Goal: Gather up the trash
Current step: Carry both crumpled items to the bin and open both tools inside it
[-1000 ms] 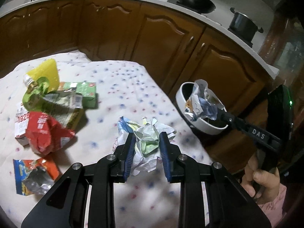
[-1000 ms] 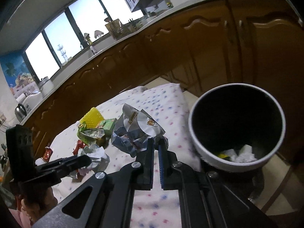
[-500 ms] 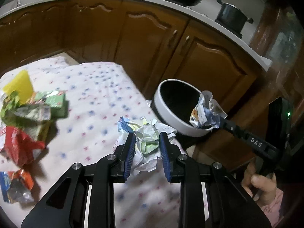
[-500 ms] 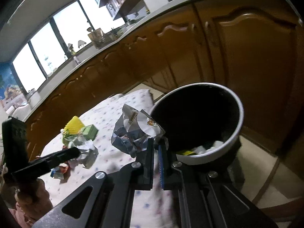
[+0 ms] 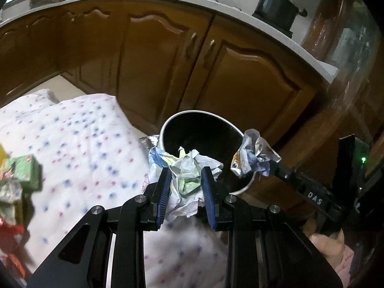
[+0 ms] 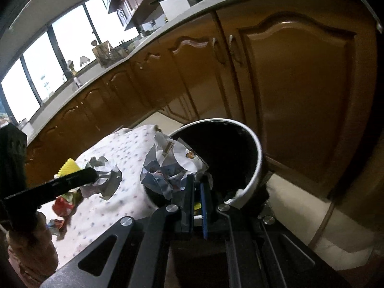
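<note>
My left gripper point(image 5: 186, 182) is shut on a crumpled white and green paper ball point(image 5: 187, 172) and holds it at the near rim of the white trash bin point(image 5: 165, 129), which is dark inside. My right gripper point(image 6: 196, 184) is shut on a crumpled silver wrapper point(image 6: 172, 163) with a cartoon print, held over the bin's near left rim point(image 6: 260, 158). In the left wrist view that wrapper point(image 5: 254, 159) hangs at the bin's right rim. In the right wrist view the left gripper's paper ball point(image 6: 103, 180) is above the cloth, left of the bin.
A dotted white cloth point(image 5: 79, 144) covers the table left of the bin. A green box point(image 5: 24, 172), a red wrapper point(image 6: 63, 206) and a yellow piece point(image 6: 68, 168) lie on it. Brown cabinets point(image 5: 240, 76) stand close behind the bin.
Both grippers have moved with their trash away from the pile towards the bin. The bin now fills the middle of both views.
</note>
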`<state>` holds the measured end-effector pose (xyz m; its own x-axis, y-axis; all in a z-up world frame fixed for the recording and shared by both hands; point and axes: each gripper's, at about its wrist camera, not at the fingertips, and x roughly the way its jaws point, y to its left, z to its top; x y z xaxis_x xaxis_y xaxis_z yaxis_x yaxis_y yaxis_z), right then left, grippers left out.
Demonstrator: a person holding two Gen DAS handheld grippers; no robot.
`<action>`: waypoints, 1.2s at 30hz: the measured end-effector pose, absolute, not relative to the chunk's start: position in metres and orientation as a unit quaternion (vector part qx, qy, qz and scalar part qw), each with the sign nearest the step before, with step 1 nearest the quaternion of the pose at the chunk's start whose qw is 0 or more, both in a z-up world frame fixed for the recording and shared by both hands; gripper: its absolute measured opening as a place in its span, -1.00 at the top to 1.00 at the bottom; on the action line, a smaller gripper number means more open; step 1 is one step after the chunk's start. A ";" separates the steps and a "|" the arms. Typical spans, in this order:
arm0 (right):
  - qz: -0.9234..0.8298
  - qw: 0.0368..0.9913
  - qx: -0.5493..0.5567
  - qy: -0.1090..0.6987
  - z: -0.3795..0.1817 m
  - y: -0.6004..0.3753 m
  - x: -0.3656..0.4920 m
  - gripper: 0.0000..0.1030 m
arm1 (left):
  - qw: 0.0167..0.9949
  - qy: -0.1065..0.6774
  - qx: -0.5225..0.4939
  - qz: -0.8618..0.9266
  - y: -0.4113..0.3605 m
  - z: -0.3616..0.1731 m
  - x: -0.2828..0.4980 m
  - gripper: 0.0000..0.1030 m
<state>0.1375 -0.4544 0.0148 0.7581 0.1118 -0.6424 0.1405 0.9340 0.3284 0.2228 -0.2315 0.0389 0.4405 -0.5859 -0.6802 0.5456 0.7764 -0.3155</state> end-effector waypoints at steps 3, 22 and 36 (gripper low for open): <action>-0.016 0.919 0.174 0.353 0.013 -0.459 0.145 0.92 | 0.846 0.414 -0.018 -0.335 -0.247 0.038 0.232 0.52; -0.040 0.902 0.135 0.409 -0.003 -0.480 0.187 0.80 | 0.829 0.454 0.029 -0.324 -0.308 0.006 0.281 0.37; -0.020 0.911 0.195 0.363 0.009 -0.472 0.153 -0.36 | 0.841 0.443 -0.025 -0.309 -0.257 0.012 0.256 -0.33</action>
<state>0.1527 -0.4718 0.0088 0.7362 0.1053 -0.6685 0.1777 0.9231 0.3411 0.2557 -0.2572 0.0118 0.4174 -0.5413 -0.7299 0.4971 0.8084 -0.3153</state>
